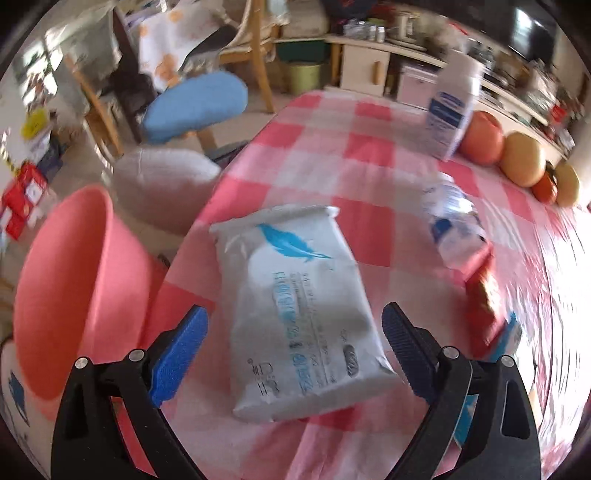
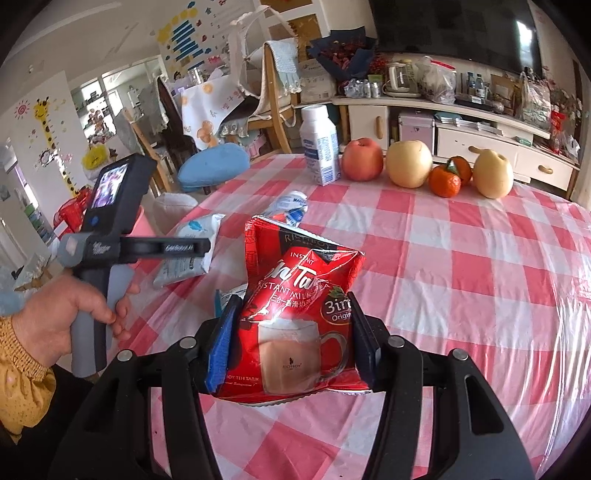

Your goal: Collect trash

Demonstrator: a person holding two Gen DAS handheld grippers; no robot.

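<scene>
Over the near-left bench (image 1: 369,122) edge, left tool (image 1: 295,339) hangs spread wide astride the white wipes pack (image 1: 295,310), pads clear of it. Right tool (image 2: 291,339) pinches the red milk-tea sachet (image 2: 295,295). Best move: drop lower, centre the pack, close across its width, then carry to the pink bin (image 1: 70,288) at left. Bin bottom is cut off; crumpled wrapper (image 1: 454,229) further right is blurred.

Definitely someone's lived-in living room: big TV (image 2: 454,29), cluttered sideboard (image 2: 480,136), kids' giraffe height chart (image 2: 50,129), wooden chairs (image 2: 273,110).
</scene>
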